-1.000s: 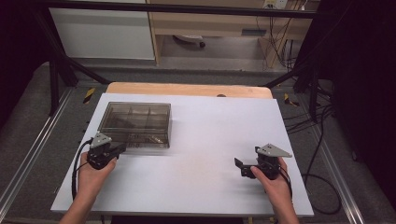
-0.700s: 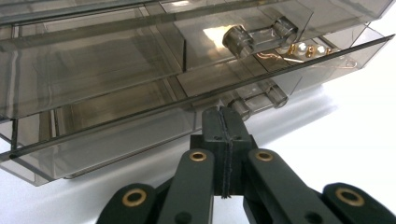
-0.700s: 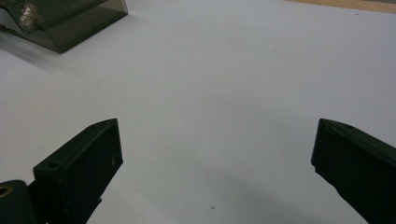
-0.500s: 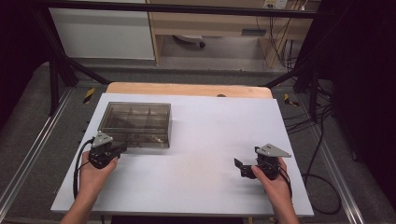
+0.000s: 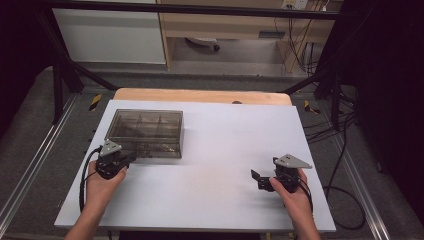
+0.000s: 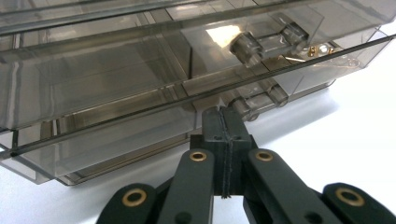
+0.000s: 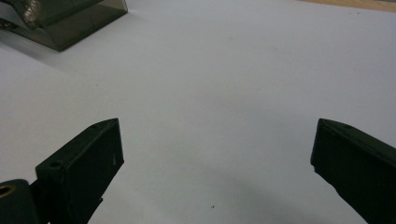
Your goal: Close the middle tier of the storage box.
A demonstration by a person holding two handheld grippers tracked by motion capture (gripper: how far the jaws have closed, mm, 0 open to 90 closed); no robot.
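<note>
A smoky clear plastic compartment box lies with its lid down at the back left of the white tabletop. My left gripper is shut and empty, its tips right at the box's front edge. In the left gripper view the closed jaws meet the box just under the lid's rim, below a clear latch; whether they touch it I cannot tell. My right gripper rests open at the front right. Its jaws are wide apart over bare table, with a corner of the box far off.
Small gold-coloured parts show inside one end compartment. A wooden strip borders the table's far edge. Cables hang off the right side and metal rails run along the left.
</note>
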